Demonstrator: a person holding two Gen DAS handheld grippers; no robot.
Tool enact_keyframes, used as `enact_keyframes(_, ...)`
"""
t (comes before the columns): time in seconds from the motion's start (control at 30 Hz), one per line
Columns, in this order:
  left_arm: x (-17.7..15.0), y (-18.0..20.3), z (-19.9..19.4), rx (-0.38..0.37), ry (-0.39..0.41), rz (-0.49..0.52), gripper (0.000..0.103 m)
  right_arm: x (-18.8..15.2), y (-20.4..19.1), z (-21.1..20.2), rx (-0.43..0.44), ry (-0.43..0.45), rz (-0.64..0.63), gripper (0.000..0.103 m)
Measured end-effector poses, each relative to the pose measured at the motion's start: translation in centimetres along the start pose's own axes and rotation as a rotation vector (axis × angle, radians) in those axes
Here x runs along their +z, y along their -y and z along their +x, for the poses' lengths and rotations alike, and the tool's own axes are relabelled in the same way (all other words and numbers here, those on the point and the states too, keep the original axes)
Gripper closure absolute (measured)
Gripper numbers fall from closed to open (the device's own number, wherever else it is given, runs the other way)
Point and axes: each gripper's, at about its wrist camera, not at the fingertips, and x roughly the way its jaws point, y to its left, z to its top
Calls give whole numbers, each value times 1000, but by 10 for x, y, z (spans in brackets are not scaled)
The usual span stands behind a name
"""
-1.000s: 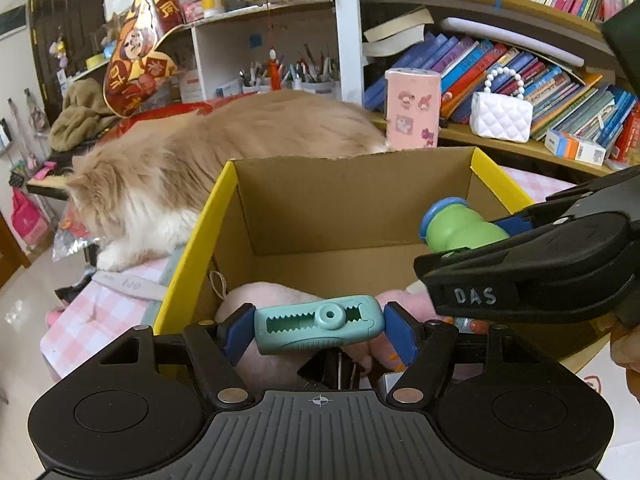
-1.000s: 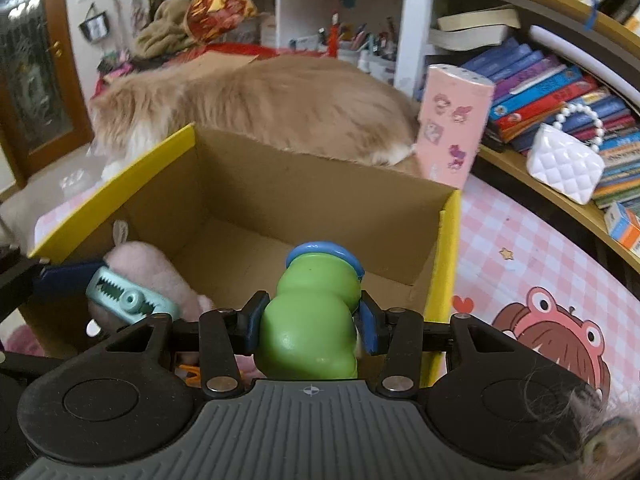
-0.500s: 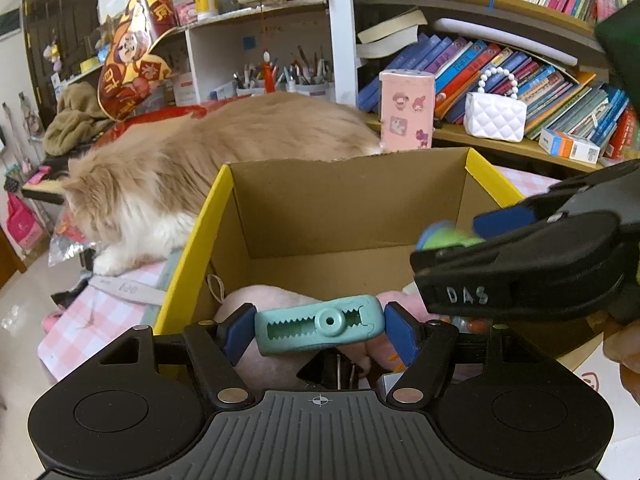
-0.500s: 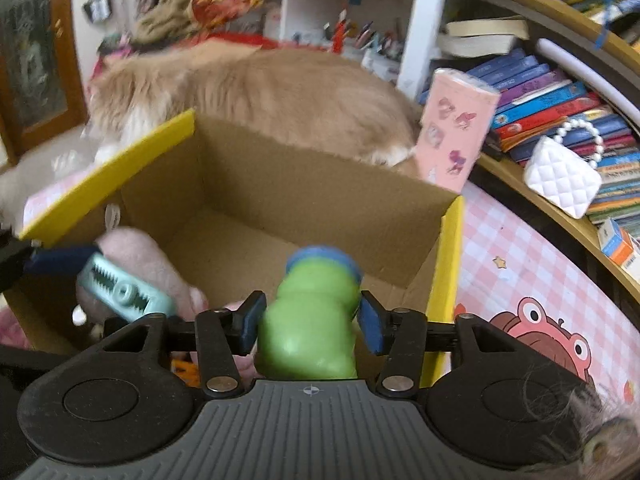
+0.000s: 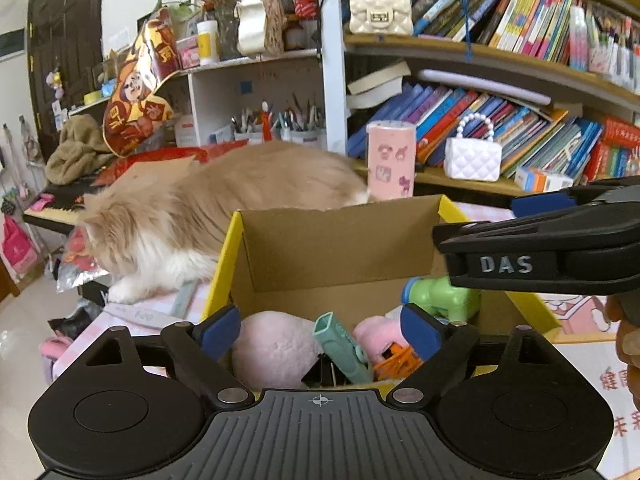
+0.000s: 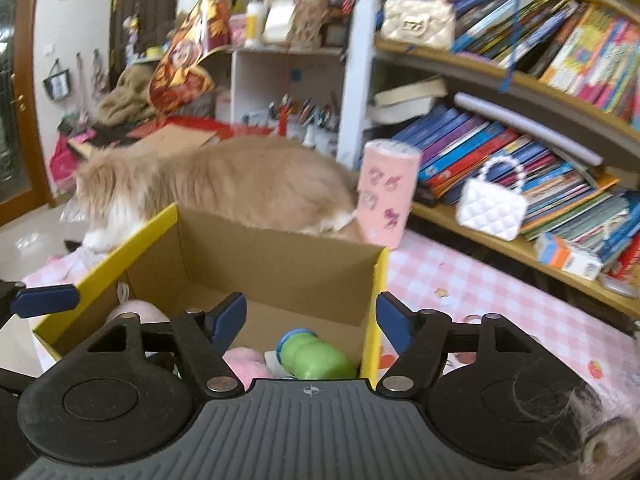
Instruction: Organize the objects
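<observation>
— Behind the yellow-edged cardboard box [image 5: 340, 248] lies a fluffy ginger cat [image 5: 208, 208]; its face is hidden.

— And the tools?

— The left gripper [image 5: 320, 330] and right gripper [image 6: 310, 318] are both opening and grip nothing. The teal toothed plastic clip [image 5: 340, 346] and green plastic bottle toy [image 6: 314, 358] lie inside the box. "DAS" is readable on the right gripper.

The right wrist view is motion-blurred throughout. The cardboard box [image 5: 340, 248] hides the orange cat's [image 5: 208, 204] hindquarters. In the left wrist view the right gripper [image 5: 536, 252] covers part of the green toy [image 5: 440, 294], and the binder clip [image 5: 324, 372] is mostly hidden.
</observation>
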Motion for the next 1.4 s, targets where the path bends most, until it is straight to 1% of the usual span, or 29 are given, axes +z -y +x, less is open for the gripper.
enact_keyframes(0.2, -6, -9, -26, -22, 28, -7, 12, -12, -1, -45, -95, 62, 81, 27)
enact_keyframes(0.37, -17, -16, -52, -34, 48, -13, 11, -33, -4, -75, -171, 60, 150, 26)
enact_keyframes(0.5, -31, -19, -67, -51, 38, -1, 8, -57, -8, -96, -239, 34, 202, 24)
enact_keyframes(0.6, -45, -20, -72, -70, 7, 15, 8, -78, -11, -110, -288, 3, 240, 23)
enact_keyframes(0.73, -62, -15, -77, -106, -41, 41, 8, -109, -15, -124, -321, -64, 331, 23)
enact_keyframes(0.83, -70, -12, -82, -121, -61, 59, 8, -126, -19, -133, -342, -112, 380, 23)
enact_keyframes(0.97, -75, -7, -89, -132, -67, 65, 8, -139, -23, -148, -378, -127, 391, 23)
enact_keyframes(1.13, -80, 6, -94, -133, -56, 91, 8, -147, -22, -160, -436, -128, 382, 18)
enact_keyframes(1.2, -81, 12, -96, -145, -60, 89, 8, -149, -21, -164, -471, -125, 381, 14)
enact_keyframes(1.27, -84, 19, -98, -153, -66, 92, 8, -154, -20, -169, -515, -123, 394, 13)
enact_keyframes(1.4, -90, 33, -105, -177, -63, 131, 8, -161, -16, -177, -533, -123, 406, 13)
